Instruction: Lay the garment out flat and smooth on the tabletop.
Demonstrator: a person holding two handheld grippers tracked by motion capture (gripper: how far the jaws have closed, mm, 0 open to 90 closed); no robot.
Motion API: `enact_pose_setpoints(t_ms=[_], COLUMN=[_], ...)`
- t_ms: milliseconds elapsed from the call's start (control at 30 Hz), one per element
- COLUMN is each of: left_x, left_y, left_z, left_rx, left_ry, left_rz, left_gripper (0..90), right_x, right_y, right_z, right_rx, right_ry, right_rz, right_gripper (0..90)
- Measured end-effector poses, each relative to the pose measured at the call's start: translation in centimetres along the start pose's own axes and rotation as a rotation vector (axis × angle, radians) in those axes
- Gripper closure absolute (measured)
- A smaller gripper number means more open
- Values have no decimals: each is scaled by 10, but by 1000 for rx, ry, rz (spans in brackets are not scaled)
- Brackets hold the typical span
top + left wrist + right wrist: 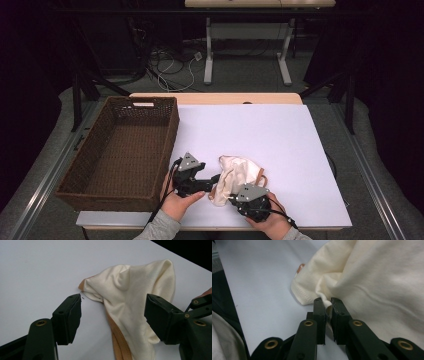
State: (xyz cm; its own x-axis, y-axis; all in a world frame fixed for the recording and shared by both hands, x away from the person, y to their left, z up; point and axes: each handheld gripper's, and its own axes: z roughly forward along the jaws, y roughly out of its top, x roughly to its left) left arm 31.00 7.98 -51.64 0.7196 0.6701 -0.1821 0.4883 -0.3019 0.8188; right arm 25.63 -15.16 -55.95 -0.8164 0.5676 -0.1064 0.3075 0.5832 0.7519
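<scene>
Cream cloth (235, 177) with tan trim lies bunched on the white table sheet (280, 145), near edge, right of the wicker basket (120, 150). Right gripper (328, 307): jaws pinched narrow on one small fold of the cloth's edge. Left gripper (112, 315): jaws wide, straddling the cloth, pads not touching it.

Risks, as judged: the right pinch holds little fabric, so a lift could pull it free. If the left closes here, it may catch several layers and keep the cloth bunched.

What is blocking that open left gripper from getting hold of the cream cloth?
Nothing visible. The left gripper is open with the cream cloth lying between its jaws on the white table.
</scene>
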Motion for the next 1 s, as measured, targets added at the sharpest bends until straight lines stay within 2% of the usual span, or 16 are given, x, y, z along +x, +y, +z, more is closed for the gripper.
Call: enact_pose_setpoints(t_ms=[300,400,700,1000], left_x=[-1,-1,-2,-5], left_y=[0,0,0,0], left_z=[0,0,0,2], left_rx=[5,9,3,-2], left_ry=[0,-12,-8,-10], left_rz=[5,4,14,6], left_gripper=[309,312,330,330], right_x=[-11,-17,-31,-49], right_y=[5,6,10,16], right_z=[-15,-20,-33,-44], right_rx=[-63,-86,-119,-153], right_ry=[-25,-38,-59,-75], right_rz=[43,60,96,124], right_gripper=[854,853,857,859])
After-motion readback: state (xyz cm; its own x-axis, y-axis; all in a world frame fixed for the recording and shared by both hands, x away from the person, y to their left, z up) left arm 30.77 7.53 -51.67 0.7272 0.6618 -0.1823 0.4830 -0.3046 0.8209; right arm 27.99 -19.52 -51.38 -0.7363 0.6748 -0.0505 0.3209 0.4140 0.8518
